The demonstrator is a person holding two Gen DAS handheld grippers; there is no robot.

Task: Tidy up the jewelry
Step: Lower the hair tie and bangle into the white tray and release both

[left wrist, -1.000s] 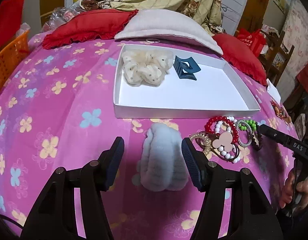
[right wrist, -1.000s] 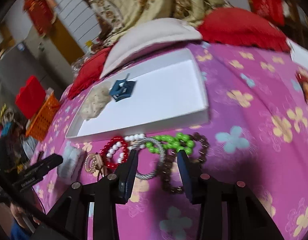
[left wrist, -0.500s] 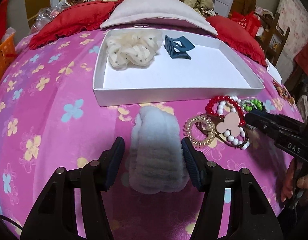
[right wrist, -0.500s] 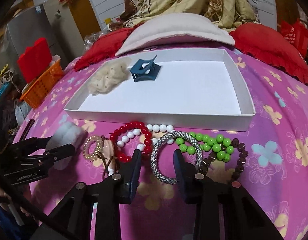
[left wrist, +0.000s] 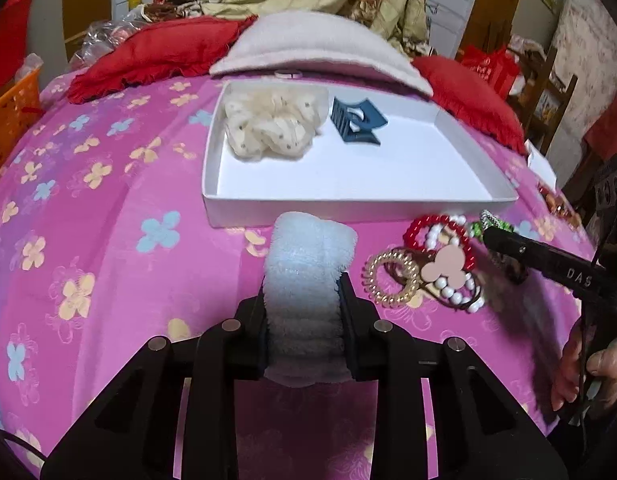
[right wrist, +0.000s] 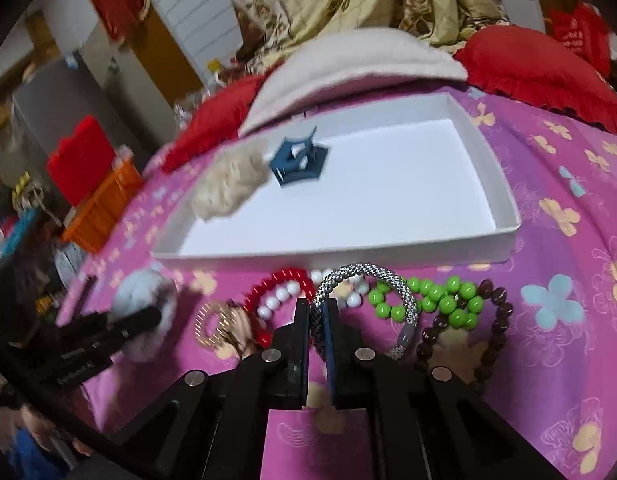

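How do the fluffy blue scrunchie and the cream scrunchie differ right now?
The blue scrunchie is plush and plain; the cream scrunchie is thin, ruffled and dotted. The blue one is outside the tray, clamped in the left gripper; the cream one lies loose in the tray's far left corner.

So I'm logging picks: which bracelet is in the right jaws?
The silver braided bracelet, pinched by the right gripper; the beaded ones lie loose.

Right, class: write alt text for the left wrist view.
The left gripper is shut on a fluffy pale blue scrunchie on a pink floral cloth. Behind it, a white tray holds a cream scrunchie and blue claw clip.
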